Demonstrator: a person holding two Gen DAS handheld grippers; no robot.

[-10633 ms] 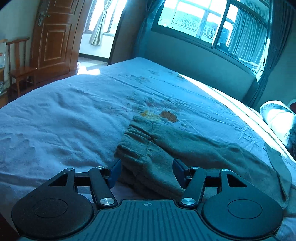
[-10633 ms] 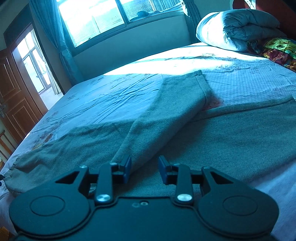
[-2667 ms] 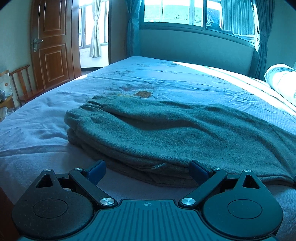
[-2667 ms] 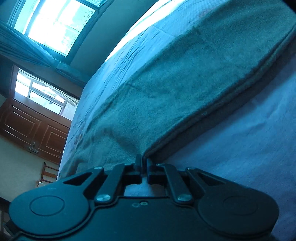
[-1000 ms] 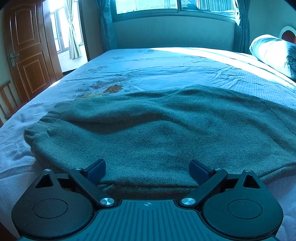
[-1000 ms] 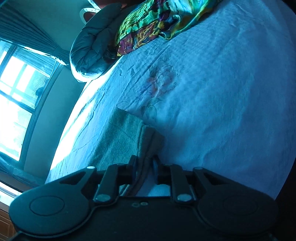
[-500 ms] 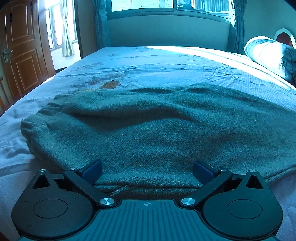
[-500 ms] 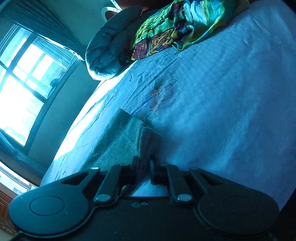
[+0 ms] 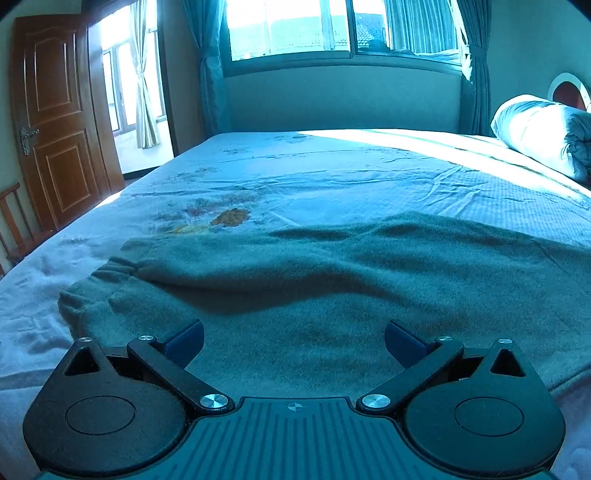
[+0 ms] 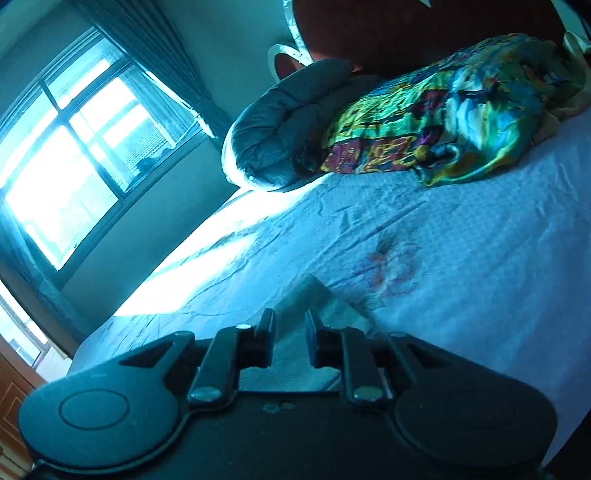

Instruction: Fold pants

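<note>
- Two grippers, one pair of pants, one bed.
- Pants: grey-green, thick fabric, lying flat across the near part of the bed, legs doubled one over the other; elastic waistband bunched at the left end, legs running off to the right.
- Pant cuff end: seen from the right wrist camera, lying on the sheet just ahead of the fingers.
- Left gripper: fingers spread wide apart, holding nothing, poised low over the near edge of the pants around the seat area; contact with the cloth cannot be told.
- Right gripper: fingers a small gap apart, cloth visible between and behind them; not pinched on the fabric.
- Bed sheet: pale blue, creased, with a floral print beyond the waistband.
- Rolled grey duvet and a bright multicoloured cloth at the head of the bed.
- Window with curtains behind the bed; wooden door at left.
</note>
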